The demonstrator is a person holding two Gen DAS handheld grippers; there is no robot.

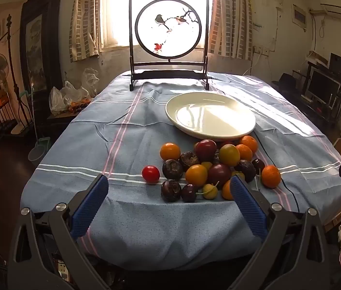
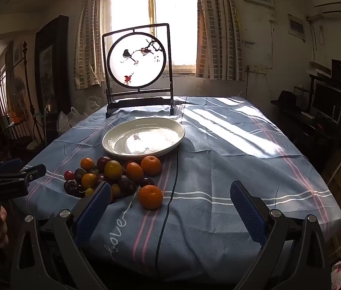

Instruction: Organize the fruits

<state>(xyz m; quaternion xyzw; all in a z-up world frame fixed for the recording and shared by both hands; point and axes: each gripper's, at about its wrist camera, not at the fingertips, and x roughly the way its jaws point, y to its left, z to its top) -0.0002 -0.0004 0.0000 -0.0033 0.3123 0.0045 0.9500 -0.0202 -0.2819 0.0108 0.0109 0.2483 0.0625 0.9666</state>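
Note:
A pile of small fruits [image 1: 209,166] lies on the blue striped tablecloth: oranges, yellow and dark plums, cherries, wrinkled passion fruits and a red tomato [image 1: 150,174] apart at the left. An empty white plate [image 1: 210,115] sits just behind the pile. My left gripper [image 1: 170,188] is open and empty, held at the table's near edge in front of the pile. My right gripper [image 2: 170,193] is open and empty too; the pile [image 2: 112,174] is at its left finger, a lone orange [image 2: 150,197] lies between the fingers, and the plate [image 2: 143,137] is beyond.
A framed round bird screen [image 1: 169,27] stands at the table's far end. A thin dark cable [image 2: 170,188] runs across the cloth past the plate. The left gripper's body [image 2: 8,176] shows at the right wrist view's left edge. Furniture surrounds the table.

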